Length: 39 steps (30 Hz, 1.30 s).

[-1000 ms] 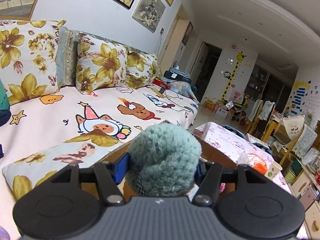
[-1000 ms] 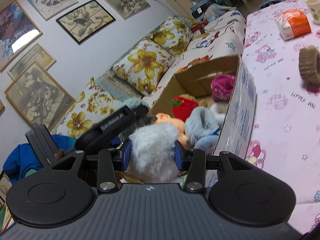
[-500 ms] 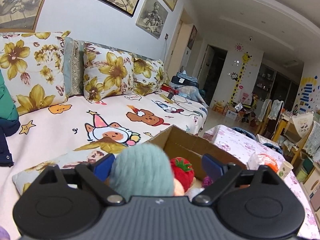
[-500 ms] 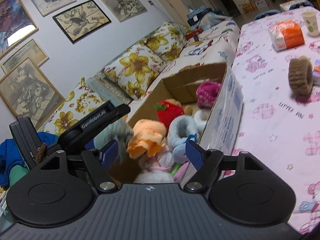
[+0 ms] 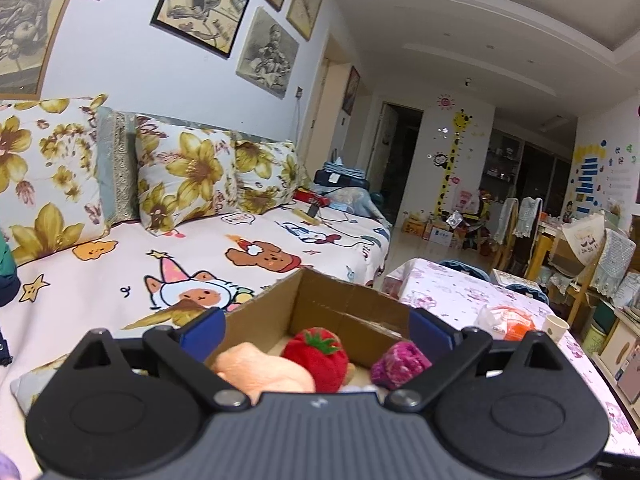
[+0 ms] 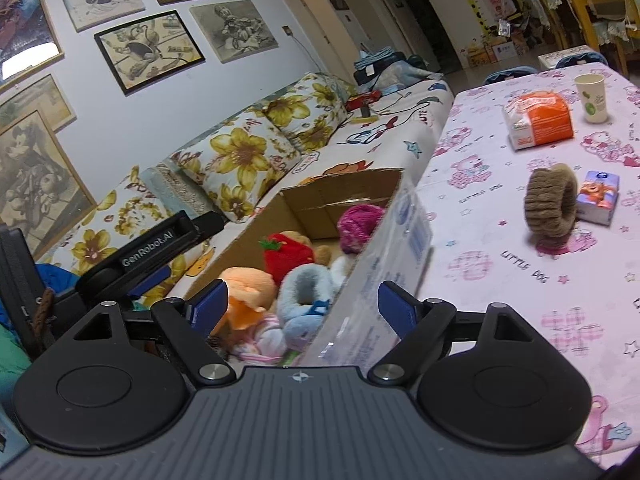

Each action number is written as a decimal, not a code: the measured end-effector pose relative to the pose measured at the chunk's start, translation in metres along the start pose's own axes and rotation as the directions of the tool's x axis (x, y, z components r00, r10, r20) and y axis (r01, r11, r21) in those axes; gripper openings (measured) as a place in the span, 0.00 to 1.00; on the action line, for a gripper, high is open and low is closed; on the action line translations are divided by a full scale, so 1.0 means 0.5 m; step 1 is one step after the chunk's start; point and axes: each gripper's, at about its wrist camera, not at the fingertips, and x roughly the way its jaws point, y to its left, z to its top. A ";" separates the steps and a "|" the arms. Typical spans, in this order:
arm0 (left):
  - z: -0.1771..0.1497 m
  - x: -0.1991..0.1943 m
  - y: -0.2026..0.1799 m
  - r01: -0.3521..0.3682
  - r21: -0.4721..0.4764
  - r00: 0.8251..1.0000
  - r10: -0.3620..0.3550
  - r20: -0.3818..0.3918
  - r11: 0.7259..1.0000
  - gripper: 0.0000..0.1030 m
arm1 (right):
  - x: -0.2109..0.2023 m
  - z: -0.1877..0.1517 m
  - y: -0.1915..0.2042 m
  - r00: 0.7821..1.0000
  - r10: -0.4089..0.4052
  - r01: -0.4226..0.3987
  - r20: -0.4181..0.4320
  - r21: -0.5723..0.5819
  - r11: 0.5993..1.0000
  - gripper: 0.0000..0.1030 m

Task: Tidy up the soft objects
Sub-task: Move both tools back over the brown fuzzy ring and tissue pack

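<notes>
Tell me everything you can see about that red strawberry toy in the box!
The strawberry toy is a plump, fuzzy red plush with a green leafy top stitched on its upper side. It sits inside the open cardboard box, near the middle, leaning among other soft toys. An orange plush lies next to it, a fluffy blue slipper toy presses against its front, and a pink-purple knitted ball lies farther back. Nothing grips it.

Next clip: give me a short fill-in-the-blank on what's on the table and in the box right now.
The red strawberry plush lies inside the ____ box.
The brown knitted ring stands on the pink ____.
Beside the orange packet stands a paper ____.
Both the left hand-held gripper and the right hand-held gripper hold ____.

Missing words: cardboard; tablecloth; cup; nothing
</notes>
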 end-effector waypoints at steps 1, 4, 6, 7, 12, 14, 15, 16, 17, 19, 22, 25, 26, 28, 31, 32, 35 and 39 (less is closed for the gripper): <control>0.000 0.001 -0.004 0.005 0.004 1.000 -0.005 -0.002 1.000 0.95 | -0.002 0.000 -0.003 1.000 -0.006 0.006 0.004 -0.001 1.000 1.00; -0.003 0.003 -0.013 0.018 0.018 1.000 -0.018 -0.004 1.000 0.96 | -0.003 -0.001 -0.005 1.000 -0.019 0.019 0.013 0.002 1.000 1.00; -0.004 0.006 -0.022 0.027 0.031 1.000 -0.027 -0.005 0.999 0.96 | -0.005 -0.002 -0.007 0.999 -0.027 0.027 0.019 0.002 1.000 1.00; -0.005 0.007 -0.025 0.030 0.035 1.000 -0.030 -0.006 0.999 0.97 | -0.006 -0.003 -0.008 0.999 -0.033 0.033 0.023 0.000 0.999 1.00; -0.014 0.006 -0.048 0.048 0.060 0.999 -0.048 -0.012 0.997 0.97 | -0.010 -0.005 -0.013 0.998 -0.056 0.056 0.036 0.008 0.998 1.00; -0.018 0.005 -0.058 0.057 0.073 0.998 -0.056 -0.014 0.996 0.98 | -0.011 -0.007 -0.017 0.997 -0.064 0.063 0.037 0.014 0.998 1.00; -0.021 0.005 -0.065 0.062 0.081 0.998 -0.061 -0.015 0.995 0.98 | -0.012 -0.007 -0.019 0.997 -0.068 0.067 0.038 0.017 0.998 1.00; -0.023 0.004 -0.070 0.066 0.088 0.998 -0.065 -0.016 0.994 0.98 | -0.014 -0.007 -0.021 0.997 -0.072 0.071 0.039 0.019 0.997 1.00; -0.024 0.005 -0.075 0.070 0.095 0.998 -0.068 -0.017 0.993 0.98 | -0.016 -0.007 -0.024 0.996 -0.075 0.074 0.041 0.022 0.997 1.00; -0.027 0.005 -0.084 0.076 0.108 0.997 -0.074 -0.019 0.991 0.98 | -0.019 -0.006 -0.029 0.996 -0.081 0.080 0.045 0.027 0.996 1.00; -0.031 0.004 -0.096 0.085 0.123 0.996 -0.083 -0.020 0.989 0.98 | -0.027 -0.005 -0.037 0.995 -0.089 0.087 0.054 0.035 0.996 1.00; -0.037 0.000 -0.114 0.094 0.140 0.996 -0.092 -0.021 0.986 0.98 | -0.033 -0.005 -0.042 0.993 -0.097 0.094 0.063 0.045 0.995 1.00; -0.039 -0.002 -0.119 0.097 0.147 0.995 -0.096 -0.019 0.984 0.98 | -0.034 -0.006 -0.044 0.993 -0.100 0.097 0.065 0.048 0.994 1.00; -0.042 -0.004 -0.129 0.106 0.160 0.994 -0.105 -0.016 0.981 0.98 | -0.036 -0.007 -0.048 0.992 -0.108 0.104 0.070 0.052 0.993 1.00; -0.048 -0.007 -0.146 0.119 0.178 0.993 -0.119 -0.013 0.977 0.99 | -0.035 -0.007 -0.047 0.989 -0.123 0.119 0.080 0.057 0.991 1.00; -0.049 -0.009 -0.151 0.124 0.183 0.992 -0.124 -0.013 0.975 0.99 | -0.036 -0.008 -0.048 0.988 -0.131 0.126 0.085 0.058 0.990 1.00; -0.053 -0.011 -0.166 0.141 0.196 0.990 -0.141 -0.012 0.970 0.99 | -0.043 -0.007 -0.059 0.982 -0.158 0.153 0.100 0.059 0.986 1.00; -0.063 -0.014 -0.188 0.163 0.219 0.986 -0.164 -0.012 0.962 0.99 | -0.051 -0.003 -0.085 0.975 -0.189 0.178 0.113 0.097 0.979 1.00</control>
